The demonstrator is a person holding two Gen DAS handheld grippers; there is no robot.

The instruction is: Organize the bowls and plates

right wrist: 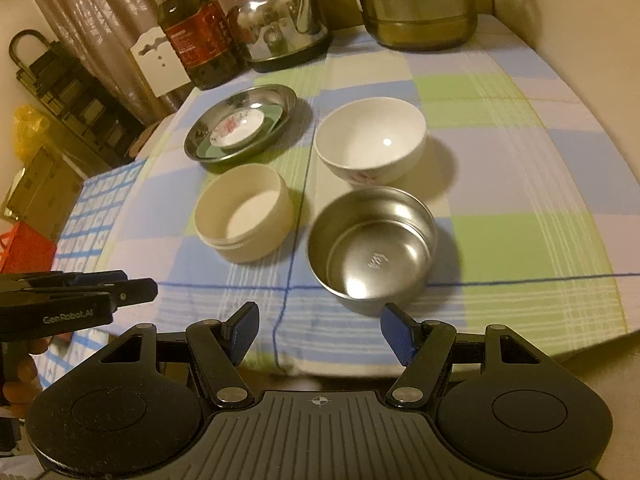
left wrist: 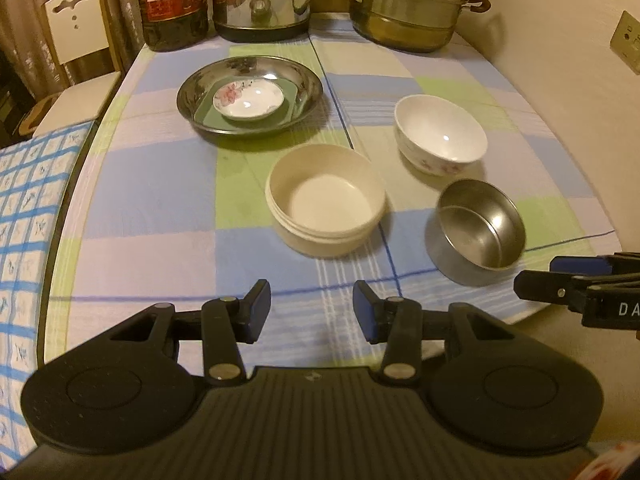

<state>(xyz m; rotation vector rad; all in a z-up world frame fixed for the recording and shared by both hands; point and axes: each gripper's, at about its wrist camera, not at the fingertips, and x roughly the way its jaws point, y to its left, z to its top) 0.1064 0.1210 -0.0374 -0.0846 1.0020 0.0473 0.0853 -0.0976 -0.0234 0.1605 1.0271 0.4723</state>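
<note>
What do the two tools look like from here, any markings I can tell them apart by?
Both look alike: black plastic, ribbed body, linkage arms with silver pivot pins, blue pads. The left tool shows white "GenRobot.AI" lettering on its side; the right tool shows only "DA" at the frame's edge.

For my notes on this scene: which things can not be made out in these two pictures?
- Steamer pot: top cut off by the frame edge in both views.
- Oil bottle: top cut off in the left wrist view; label print too small in both.
- Green plate: mostly covered by the floral saucer.
- Stamp inside the steel bowl: blurred, unreadable.
</note>
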